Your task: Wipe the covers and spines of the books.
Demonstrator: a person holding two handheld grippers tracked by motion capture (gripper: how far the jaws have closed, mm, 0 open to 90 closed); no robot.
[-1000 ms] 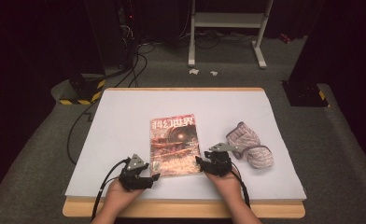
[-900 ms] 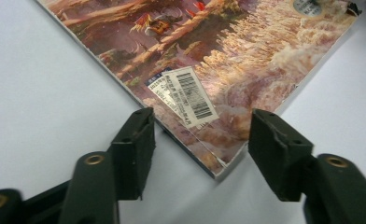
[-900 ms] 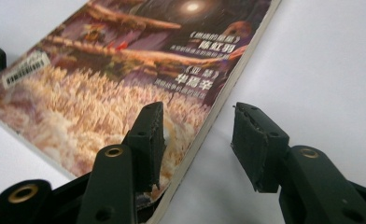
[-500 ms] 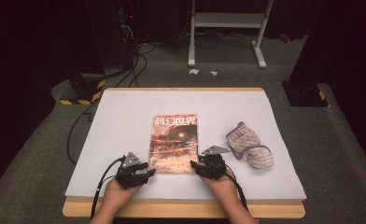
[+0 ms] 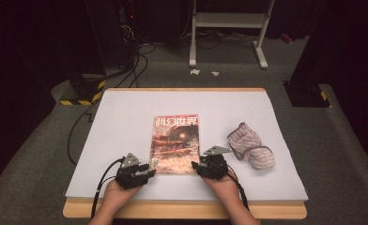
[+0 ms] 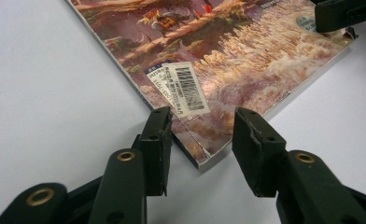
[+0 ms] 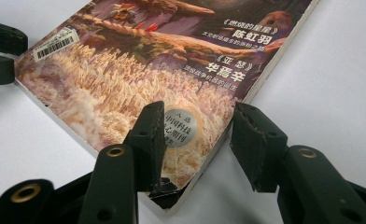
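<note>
A magazine (image 5: 175, 144) lies flat on the white table (image 5: 126, 112), near its front edge and about midway across, cover up. The left gripper (image 5: 145, 168) sits at the magazine's near left corner and the right gripper (image 5: 197, 165) at its near right corner, each held in a hand (image 5: 121, 192) that comes in from the table's front edge.

In the left gripper view the jaws have just been closing and now stand partly apart, with the corner of the magazine (image 6: 209, 88) poking between them. The left jaw sits just beside the spine edge, next to the barcode label (image 6: 183, 88); the right jaw hangs clear of the lower edge. The pads do not press on the cover. The other gripper's jaw shows dark at the top right of that view, at the far corner.

In the right gripper view the jaws are likewise partly apart. The left jaw rests over the cover beside a round silver sticker (image 7: 181, 127), and the right jaw stands off the magazine's (image 7: 162, 70) side edge, over the table. The corner lies between them, not clamped.

A crumpled grey cloth (image 5: 250, 144) lies on the table to the right of the magazine, near the right gripper but apart from it.
</note>
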